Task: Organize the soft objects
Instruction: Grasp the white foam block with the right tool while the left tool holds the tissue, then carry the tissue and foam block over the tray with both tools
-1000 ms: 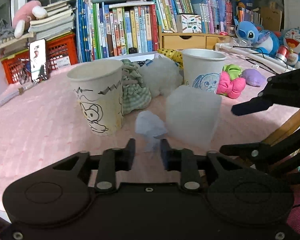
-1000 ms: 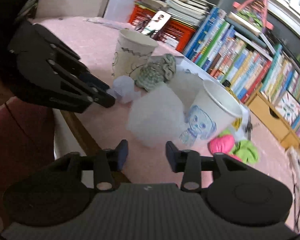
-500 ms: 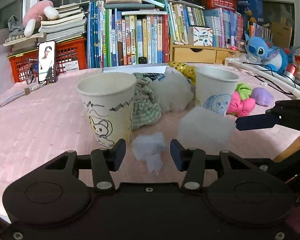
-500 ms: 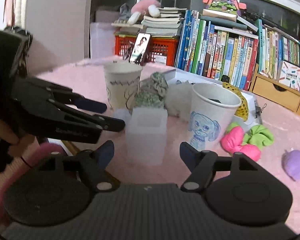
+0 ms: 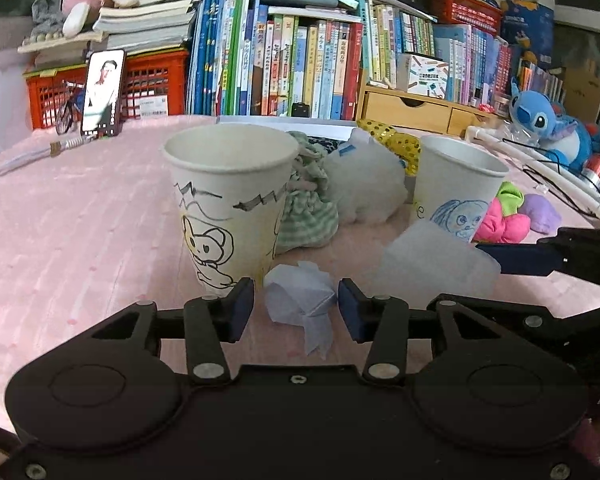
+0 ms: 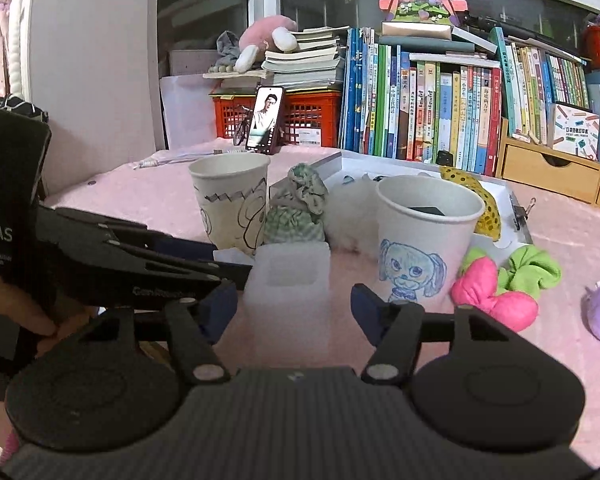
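Left wrist view: left gripper (image 5: 296, 310) is straddling crumpled tissue (image 5: 300, 298) at lower centre, fingers wide, nothing held; closing may nudge mouse cup (image 5: 230, 204) (light, tippable). Right gripper (image 6: 294, 306) is gaping around translucent box (image 6: 288, 280).

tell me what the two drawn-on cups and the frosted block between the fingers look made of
Cup with the mouse drawing and cup with the blue dog drawing: likely paper, matte white, rolled rims, marker ink lines. Frosted block: translucent, matte, soft-edged with a recess on top; probably silicone or soft plastic, hard to say which.
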`<state>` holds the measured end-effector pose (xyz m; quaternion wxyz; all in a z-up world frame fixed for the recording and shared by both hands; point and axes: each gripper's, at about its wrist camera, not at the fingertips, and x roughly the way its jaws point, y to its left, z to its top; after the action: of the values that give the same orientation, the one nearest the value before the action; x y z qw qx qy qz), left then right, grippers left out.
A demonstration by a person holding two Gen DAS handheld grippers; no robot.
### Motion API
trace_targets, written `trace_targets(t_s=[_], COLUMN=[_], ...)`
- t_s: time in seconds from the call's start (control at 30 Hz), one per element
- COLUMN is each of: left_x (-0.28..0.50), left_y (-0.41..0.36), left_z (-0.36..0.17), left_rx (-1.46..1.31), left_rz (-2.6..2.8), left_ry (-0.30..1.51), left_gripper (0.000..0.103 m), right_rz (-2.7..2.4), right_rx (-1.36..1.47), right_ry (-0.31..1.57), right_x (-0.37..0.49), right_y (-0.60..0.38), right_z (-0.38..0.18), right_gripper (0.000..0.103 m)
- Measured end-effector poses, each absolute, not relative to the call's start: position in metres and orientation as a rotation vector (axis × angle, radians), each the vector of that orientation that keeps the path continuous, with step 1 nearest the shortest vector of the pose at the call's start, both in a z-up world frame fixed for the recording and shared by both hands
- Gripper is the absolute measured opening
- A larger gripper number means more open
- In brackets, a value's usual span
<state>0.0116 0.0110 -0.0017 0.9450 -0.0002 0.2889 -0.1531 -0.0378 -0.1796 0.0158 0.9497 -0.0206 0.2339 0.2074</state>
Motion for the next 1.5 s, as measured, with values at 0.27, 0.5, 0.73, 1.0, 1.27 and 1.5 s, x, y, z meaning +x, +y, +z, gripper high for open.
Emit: trace_targets(t_s=[0.27, 0.5, 0.73, 1.0, 1.27, 1.5], left_x=[0.014, 0.012, 0.009, 0.006, -0.006, -0.016], left_y=[0.012, 0.011, 0.011, 0.010, 0.003, -0.002], left_z=[-0.005, -0.006, -0.001, 0.007, 0.024, 0.046], left_rx=[-0.020, -0.011, 0.001, 0.008, 0.008, 0.017], left_rz=[-0.320, -0.315, -0.304, -0.309, -0.356, -0.389], left_ry=[0.608, 0.606, 0.597, 0.585, 0.547, 0.490], left_gripper=[0.037, 0.036, 0.036, 0.035, 0.035, 0.035], right_rz=[0.420, 0.419, 0.428, 0.424, 0.412, 0.395], right_rx=[-0.028, -0.024, -0.029, -0.034, -0.037, -0.032], right_ry=[0.477, 0.490, 0.485, 0.466, 0.442, 0.399], right_x=[-0.033, -0.030, -0.031, -0.034, -0.040, -0.046], right_y=[-0.177, -0.176, -0.175, -0.175, -0.177, -0.183], right_z=[0.014, 0.012, 0.013, 0.018, 0.025, 0.041], right_gripper=[0.068, 0.056, 0.051, 0.051, 0.051, 0.051])
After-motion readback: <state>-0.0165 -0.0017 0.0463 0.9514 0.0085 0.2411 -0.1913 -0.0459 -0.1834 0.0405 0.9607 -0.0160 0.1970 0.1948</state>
